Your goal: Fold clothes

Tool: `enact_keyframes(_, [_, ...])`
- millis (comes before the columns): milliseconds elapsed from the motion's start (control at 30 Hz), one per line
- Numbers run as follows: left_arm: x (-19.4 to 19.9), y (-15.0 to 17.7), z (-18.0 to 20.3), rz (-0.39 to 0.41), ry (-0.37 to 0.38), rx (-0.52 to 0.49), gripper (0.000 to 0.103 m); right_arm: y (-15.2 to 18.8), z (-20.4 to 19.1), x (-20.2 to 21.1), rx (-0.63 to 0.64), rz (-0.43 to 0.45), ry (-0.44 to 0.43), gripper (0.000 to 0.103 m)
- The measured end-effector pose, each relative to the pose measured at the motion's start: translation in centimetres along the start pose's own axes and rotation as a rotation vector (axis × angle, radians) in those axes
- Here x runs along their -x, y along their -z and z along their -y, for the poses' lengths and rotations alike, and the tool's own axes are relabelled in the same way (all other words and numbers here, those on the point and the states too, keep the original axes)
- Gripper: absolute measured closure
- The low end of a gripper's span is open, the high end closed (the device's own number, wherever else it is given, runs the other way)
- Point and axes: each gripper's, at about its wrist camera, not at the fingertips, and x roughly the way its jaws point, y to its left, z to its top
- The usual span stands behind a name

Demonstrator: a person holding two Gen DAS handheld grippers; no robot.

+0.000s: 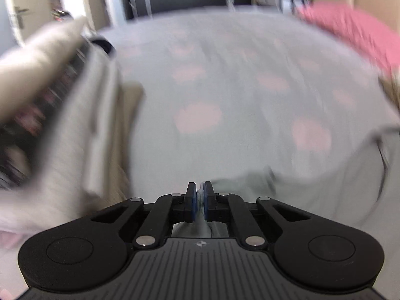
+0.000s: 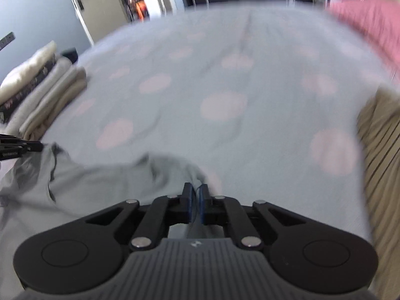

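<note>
Both grippers are pinching the same grey garment over the spotted bed.

The left gripper (image 1: pixel 200 195) is clamping its blue pads together on a thin fold of the grey garment (image 1: pixel 250 185), which is trailing off toward 3 o'clock in its view. The right gripper (image 2: pixel 196 195) is likewise squeezing the cloth (image 2: pixel 105 182), the fabric spreading toward 9 o'clock, where the other tool's black tip is showing at the frame edge. The garment is lying on the pale blue bedspread (image 2: pixel 225 80) with pink spots. A stack of folded clothes (image 2: pixel 42 92) is sitting at 10 o'clock, and a pink cloth (image 2: pixel 370 22) is lying blurred at 2 o'clock.
</note>
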Motion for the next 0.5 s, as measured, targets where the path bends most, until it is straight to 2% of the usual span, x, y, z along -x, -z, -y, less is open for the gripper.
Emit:
enact_keyframes(67, [0.3, -1.2, -0.6, 0.018, -0.003, 0.025, 0.1, -1.0, 0.1, 1.0, 0.003, 0.046, 0.006, 0.097])
enact_keyframes(100, [-0.1, -1.2, -0.4, 0.006, -0.015, 0.01, 0.1, -1.2, 0.0, 0.8, 0.009, 0.041, 0.014, 0.097])
enact_keyframes(233, [-1.8, -1.2, 0.4, -0.044, -0.061, -0.048, 0.1, -1.2, -0.1, -1.3, 0.03, -0.021, 0.051, 0.097])
enact_keyframes(367, [-4.1, 0.2, 1.0, -0.107, -0.077, -0.084, 0.098, -0.1, 0.3, -3.9, -0.003, -0.091, 0.054, 0.095])
enact_keyframes(433, [-4.6, 0.6, 1.2, -0.131, -0.085, -0.098, 0.095, 0.0, 0.4, -4.4, -0.031, -0.115, 0.045, 0.084])
enact_keyframes(467, [-4.6, 0.7, 1.2, -0.136, -0.088, -0.105, 0.091, 0.1, 0.4, -4.2, -0.045, -0.119, 0.04, 0.074])
enact_keyframes(500, [-4.3, 0.8, 1.3, -0.13, -0.09, -0.114, 0.086, 0.0, 0.4, -3.8, -0.05, -0.111, 0.037, 0.07])
